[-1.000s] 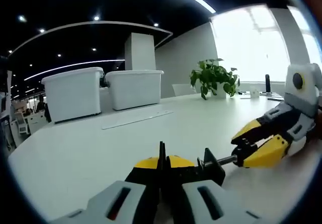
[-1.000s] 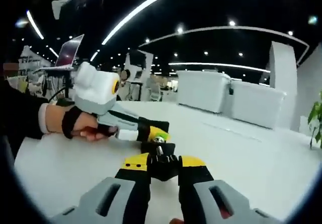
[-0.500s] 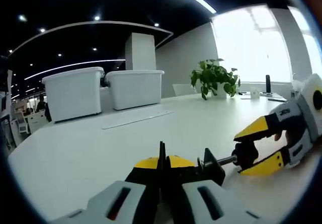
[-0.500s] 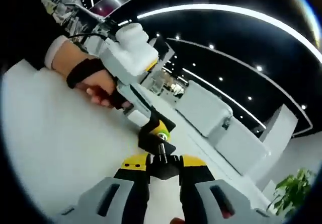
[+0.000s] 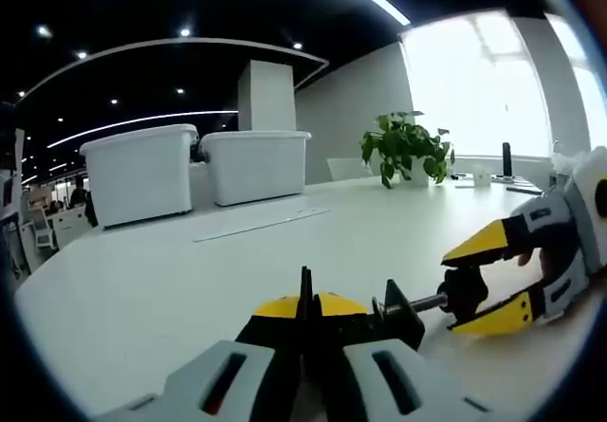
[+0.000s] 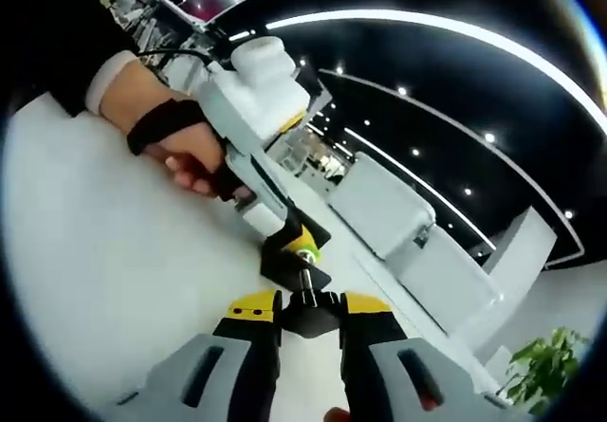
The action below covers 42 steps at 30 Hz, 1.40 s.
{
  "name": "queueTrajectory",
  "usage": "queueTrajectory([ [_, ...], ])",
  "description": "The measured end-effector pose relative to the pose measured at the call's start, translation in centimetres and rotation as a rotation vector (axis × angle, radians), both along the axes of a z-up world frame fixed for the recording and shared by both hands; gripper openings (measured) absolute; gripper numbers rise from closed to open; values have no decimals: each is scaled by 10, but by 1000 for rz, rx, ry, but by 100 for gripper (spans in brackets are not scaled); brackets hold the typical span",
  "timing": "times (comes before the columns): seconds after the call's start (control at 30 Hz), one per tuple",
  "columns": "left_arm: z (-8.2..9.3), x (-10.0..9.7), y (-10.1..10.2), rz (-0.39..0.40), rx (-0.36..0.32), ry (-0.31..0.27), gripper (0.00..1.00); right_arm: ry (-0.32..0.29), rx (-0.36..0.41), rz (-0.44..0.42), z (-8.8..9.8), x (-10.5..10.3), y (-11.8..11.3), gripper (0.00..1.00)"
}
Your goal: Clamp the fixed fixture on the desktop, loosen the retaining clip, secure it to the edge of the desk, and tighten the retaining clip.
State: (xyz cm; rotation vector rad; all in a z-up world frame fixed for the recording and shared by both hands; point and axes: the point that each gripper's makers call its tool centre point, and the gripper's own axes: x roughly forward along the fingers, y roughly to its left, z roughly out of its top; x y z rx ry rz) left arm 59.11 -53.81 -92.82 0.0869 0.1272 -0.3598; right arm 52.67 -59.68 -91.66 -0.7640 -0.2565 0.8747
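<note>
Left gripper view: left gripper (image 5: 305,320) clamps the small black metal fixture (image 5: 375,325) on the white desktop (image 5: 171,289); right gripper (image 5: 474,294) pinches its black screw knob (image 5: 465,292). A slipping pinch could turn nothing or twist the fixture free.

white desk (image 5: 171,289) | on it: 2 white bins (image 5: 142,171), plant (image 5: 403,147), fixture (image 5: 379,318)
</note>
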Motion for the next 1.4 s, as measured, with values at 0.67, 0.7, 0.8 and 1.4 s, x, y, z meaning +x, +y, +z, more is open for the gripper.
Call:
queueTrajectory([
  [0.67,7,-3,4,2,29,-21,4,421,493,27,41,-9,-19,29],
  [0.7,8,-3,3,0,47,-32,4,458,543,42,46,-11,-21,29],
  [0.8,10,-5,1,-8,61,-41,4,512,583,36,49,-13,-26,30],
  [1.4,43,-15,2,18,67,-154,3,18,-54,-182,31,-19,8,25],
])
